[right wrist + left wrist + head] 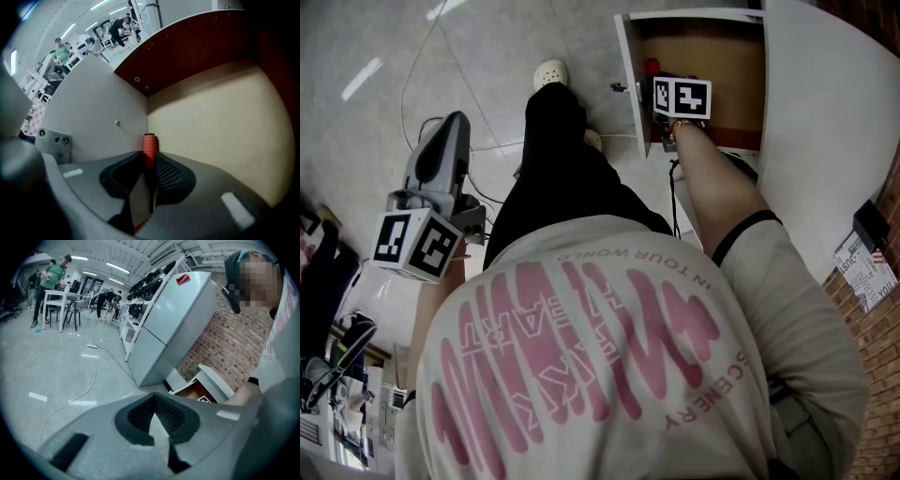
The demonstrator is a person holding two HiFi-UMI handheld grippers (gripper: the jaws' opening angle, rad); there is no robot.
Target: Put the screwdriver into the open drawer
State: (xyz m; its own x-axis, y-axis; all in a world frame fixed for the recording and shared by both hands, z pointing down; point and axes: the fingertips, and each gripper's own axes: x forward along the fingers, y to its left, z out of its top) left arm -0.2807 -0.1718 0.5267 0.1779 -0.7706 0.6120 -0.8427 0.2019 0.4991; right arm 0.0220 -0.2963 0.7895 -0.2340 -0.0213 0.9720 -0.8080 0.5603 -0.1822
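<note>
The right hand-held gripper point(149, 164) is inside the open drawer point(211, 117), clenched on the screwdriver point(149, 149). The screwdriver's long axis runs along the jaws. Its red ribbed handle end points away from the gripper, toward the drawer's inner corner, and the dark part runs back between the pads. The left hand-held gripper point(152, 399) is clenched on nothing and is held over the floor point(56, 371), well to the left of the drawer.
</note>
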